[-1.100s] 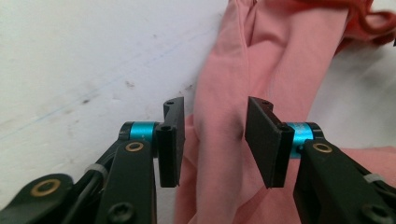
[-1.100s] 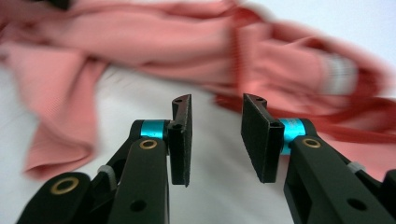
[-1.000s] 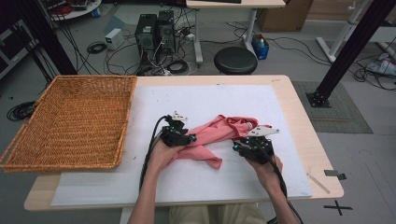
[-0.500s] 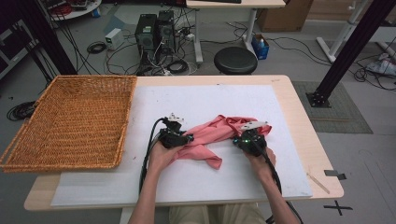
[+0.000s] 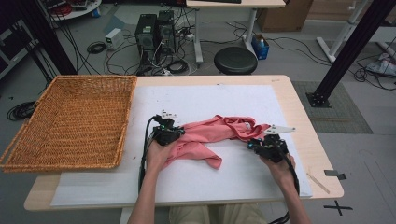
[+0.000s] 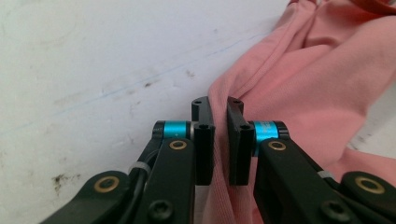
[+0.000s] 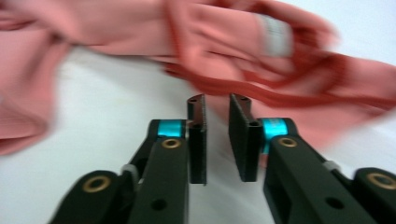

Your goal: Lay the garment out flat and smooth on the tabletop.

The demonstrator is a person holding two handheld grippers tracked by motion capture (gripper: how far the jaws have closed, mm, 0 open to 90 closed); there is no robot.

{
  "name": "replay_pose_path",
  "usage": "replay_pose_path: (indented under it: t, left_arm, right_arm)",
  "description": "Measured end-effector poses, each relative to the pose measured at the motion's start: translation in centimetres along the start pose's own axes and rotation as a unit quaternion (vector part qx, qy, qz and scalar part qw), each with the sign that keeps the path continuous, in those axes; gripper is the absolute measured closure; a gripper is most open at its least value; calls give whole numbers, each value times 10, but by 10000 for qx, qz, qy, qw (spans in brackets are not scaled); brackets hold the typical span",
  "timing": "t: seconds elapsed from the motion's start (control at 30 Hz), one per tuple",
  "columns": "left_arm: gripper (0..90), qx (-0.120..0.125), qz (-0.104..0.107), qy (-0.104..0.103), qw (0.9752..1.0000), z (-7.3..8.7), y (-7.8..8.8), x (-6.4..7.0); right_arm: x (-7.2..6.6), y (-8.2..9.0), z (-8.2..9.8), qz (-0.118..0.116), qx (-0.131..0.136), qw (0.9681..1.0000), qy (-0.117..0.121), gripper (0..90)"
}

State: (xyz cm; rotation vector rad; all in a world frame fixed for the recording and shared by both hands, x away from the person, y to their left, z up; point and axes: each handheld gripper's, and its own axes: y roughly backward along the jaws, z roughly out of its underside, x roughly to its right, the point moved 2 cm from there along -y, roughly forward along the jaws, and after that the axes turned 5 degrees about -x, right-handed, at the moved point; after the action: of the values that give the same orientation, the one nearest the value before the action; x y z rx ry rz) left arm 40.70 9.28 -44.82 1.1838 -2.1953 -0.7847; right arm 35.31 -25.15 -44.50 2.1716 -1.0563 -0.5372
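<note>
One crumpled pink cotton garment (image 5: 212,135) lies mid-tabletop on one white paper sheet (image 5: 210,98), stretched between your hands. One white sewn-in label (image 7: 275,35) shows on it, too blurred to read. One shallow woven wicker basket (image 5: 70,121) sits at the left edge of the tabletop, well apart. Two claws: your left claw (image 6: 218,109) has just been closing and pinches a fold of the garment; your right claw (image 7: 215,105) has just been opening, jaws narrowly parted, nothing between them, just short of the cloth.
</note>
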Motion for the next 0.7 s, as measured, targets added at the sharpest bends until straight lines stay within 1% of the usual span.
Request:
replay_pose_path:
  t: [0.1, 0.13, 0.17, 0.2, 0.23, 0.27, 0.3, 0.33, 0.4, 0.43, 0.47, 0.5, 0.57, 0.6, 0.67, 0.7]
  left_arm:
    - [831, 12, -80, -24, 10000, 0, 1, -1]
    - [830, 13, -89, -15, 10000, 0, 2, -2]
    - [830, 16, -74, 19, 10000, 1, 4, -3]
    - [830, 18, -59, 24, 10000, 1, 5, -4]
    - [830, 46, -43, 37, 10000, 1, 6, -4]
    - [830, 51, -29, 14, 10000, 2, 7, -5]
    - [830, 85, -14, 33, 10000, 1, 8, -5]
    - [830, 97, 3, 25, 9999, 1, 8, -5]
    - [830, 92, 46, 9, 9999, 1, 7, -3]
    - [830, 74, 46, -25, 10000, 1, 6, -2]
    - [830, 49, 49, -44, 10000, 1, 6, -1]
    - [830, 53, 55, -41, 10000, 2, 6, -1]
    - [830, 81, 59, -31, 9999, 2, 7, -1]
    - [830, 111, 46, -25, 9999, 2, 8, -2]
    - [830, 160, 48, 19, 9999, 3, 11, -5]
    - [829, 200, 48, 53, 9998, 3, 13, -6]
  right_arm:
    - [-22, -16, -11, -229, -170, 9990, 334, 685]
    - [-28, -22, -15, -197, -225, 9986, 430, 660]
    - [-32, -28, -19, -19, -249, 9987, 442, 648]
    - [-34, -33, -22, 231, -291, 9983, 448, 648]
    - [-33, -38, -25, 358, -355, 9979, 410, 648]
    - [-32, -43, -27, 399, -441, 9976, 354, 648]
    - [-31, -49, -28, 435, -534, 9970, 361, 645]
    - [-30, -51, -29, 423, -485, 9974, 336, 644]
    - [-30, -53, -34, 555, -450, 9969, 325, 645]
    - [-29, -57, -35, 575, -420, 9969, 332, 653]
    - [-30, -60, -37, 623, -406, 9966, 348, 679]
    - [-29, -61, -38, 618, -374, 9966, 388, 740]
    - [-28, -62, -39, 718, -331, 9959, 438, 900]
    - [-26, -62, -39, 763, -322, 9956, 431, 900]
    - [-20, -61, -38, 609, -329, 9972, 292, 900]
    - [-17, -58, -37, 589, -309, 9975, 238, 900]
